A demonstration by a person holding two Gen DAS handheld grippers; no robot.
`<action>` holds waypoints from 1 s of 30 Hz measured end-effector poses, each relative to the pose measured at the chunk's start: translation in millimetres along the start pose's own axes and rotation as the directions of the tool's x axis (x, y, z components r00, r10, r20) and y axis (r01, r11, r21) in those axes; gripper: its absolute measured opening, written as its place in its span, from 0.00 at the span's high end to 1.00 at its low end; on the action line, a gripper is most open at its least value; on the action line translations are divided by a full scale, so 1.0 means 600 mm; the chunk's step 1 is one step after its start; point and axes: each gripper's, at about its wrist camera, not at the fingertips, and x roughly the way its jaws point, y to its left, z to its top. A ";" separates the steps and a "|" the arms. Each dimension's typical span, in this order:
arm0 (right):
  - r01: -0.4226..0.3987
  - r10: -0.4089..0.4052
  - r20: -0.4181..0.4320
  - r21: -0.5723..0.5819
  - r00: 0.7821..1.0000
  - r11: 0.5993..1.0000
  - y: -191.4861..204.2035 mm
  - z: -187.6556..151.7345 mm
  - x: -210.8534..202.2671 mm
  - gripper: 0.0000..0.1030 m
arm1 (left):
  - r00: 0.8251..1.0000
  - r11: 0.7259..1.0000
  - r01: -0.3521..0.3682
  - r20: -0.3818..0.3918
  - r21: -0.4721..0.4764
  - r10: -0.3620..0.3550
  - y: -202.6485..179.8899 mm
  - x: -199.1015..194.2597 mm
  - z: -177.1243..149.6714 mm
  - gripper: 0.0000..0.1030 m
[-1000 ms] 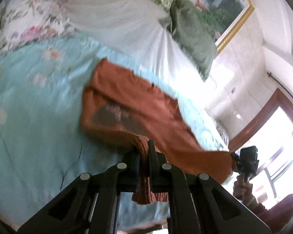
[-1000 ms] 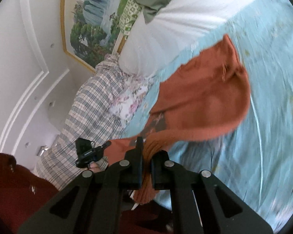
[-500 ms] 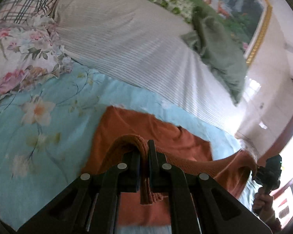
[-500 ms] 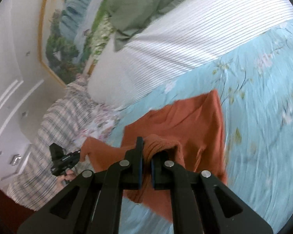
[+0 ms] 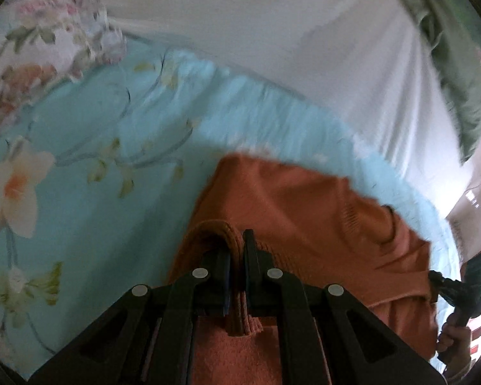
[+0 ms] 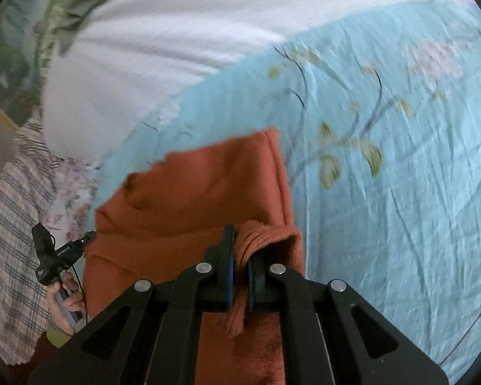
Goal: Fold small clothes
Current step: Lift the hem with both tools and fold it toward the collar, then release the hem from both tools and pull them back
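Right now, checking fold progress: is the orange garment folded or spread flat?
Partly folded: the garment lies doubled over itself on the bedspread, edge still pinched.

Rust-orange garment (image 5: 304,199); floral light-blue bedspread (image 6: 384,160)

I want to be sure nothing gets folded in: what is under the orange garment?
Around the orange garment only the blue floral bedsheet shows, so it lies on that. Whatever sits directly beneath the cloth is covered and cannot be seen.

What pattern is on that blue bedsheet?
Pale flowers and leafy stems on the light blue bedsheet, clearest in the left wrist view.
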 end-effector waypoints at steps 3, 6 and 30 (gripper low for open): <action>-0.008 0.008 0.081 0.010 0.997 1.000 0.005 -0.009 -0.052 0.71 | 1.000 0.999 0.028 -0.002 -0.019 -0.028 0.002 -0.015 -0.011 0.78; 0.005 -0.001 0.189 -0.023 0.982 1.000 0.024 -0.030 -0.108 0.54 | 0.996 0.997 0.081 0.036 0.020 -0.082 -0.019 -0.065 -0.043 0.59; 0.180 -0.164 0.129 -0.128 0.978 0.975 0.055 0.024 -0.038 0.56 | 0.996 0.987 -0.093 0.012 0.134 0.092 -0.064 0.013 0.041 0.51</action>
